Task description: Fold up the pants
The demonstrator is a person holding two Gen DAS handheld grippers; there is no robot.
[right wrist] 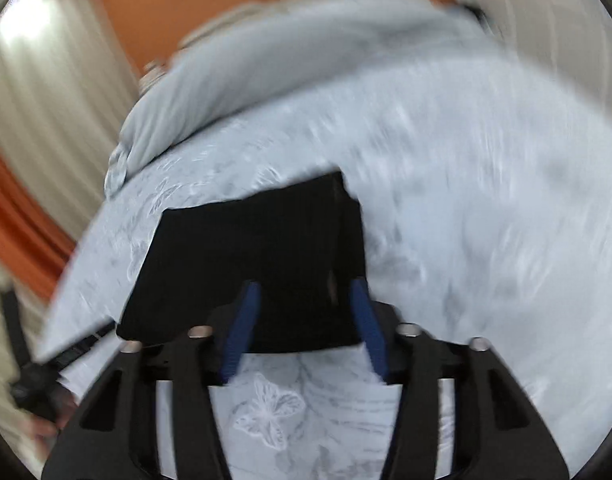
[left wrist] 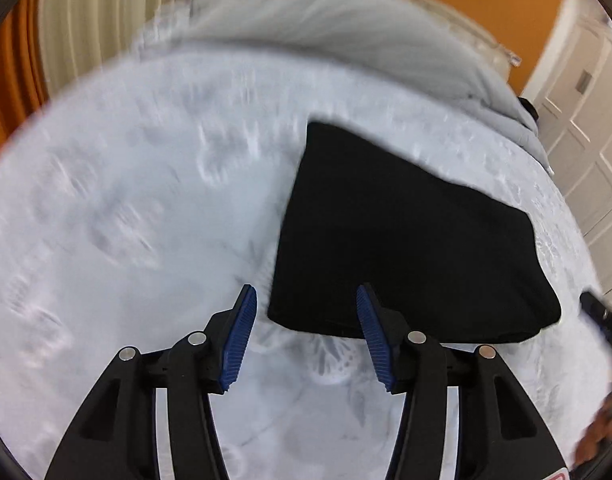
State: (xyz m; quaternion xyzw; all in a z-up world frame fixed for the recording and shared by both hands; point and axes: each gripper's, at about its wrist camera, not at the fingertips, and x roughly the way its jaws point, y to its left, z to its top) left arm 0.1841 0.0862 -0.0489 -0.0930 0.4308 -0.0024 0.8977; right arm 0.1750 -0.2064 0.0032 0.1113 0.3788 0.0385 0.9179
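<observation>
The black pants [left wrist: 406, 240] lie folded into a flat, compact rectangle on the white bedspread [left wrist: 125, 220]. My left gripper [left wrist: 306, 294] hovers at the rectangle's near left corner with its blue pads apart and nothing pressed between them. In the right wrist view the same pants [right wrist: 257, 256] fill the middle. My right gripper [right wrist: 304, 286] stands over their near edge, towards the right corner. Its jaws are apart and hold nothing. Both views are blurred.
The bedspread [right wrist: 486, 220] has a pale butterfly pattern. A grey duvet [left wrist: 326, 20] is bunched along the far side of the bed. Beyond it are an orange wall, cream curtains [left wrist: 105, 12] and white doors [left wrist: 586, 120]. The bed's edge [right wrist: 77, 264] runs close to the pants.
</observation>
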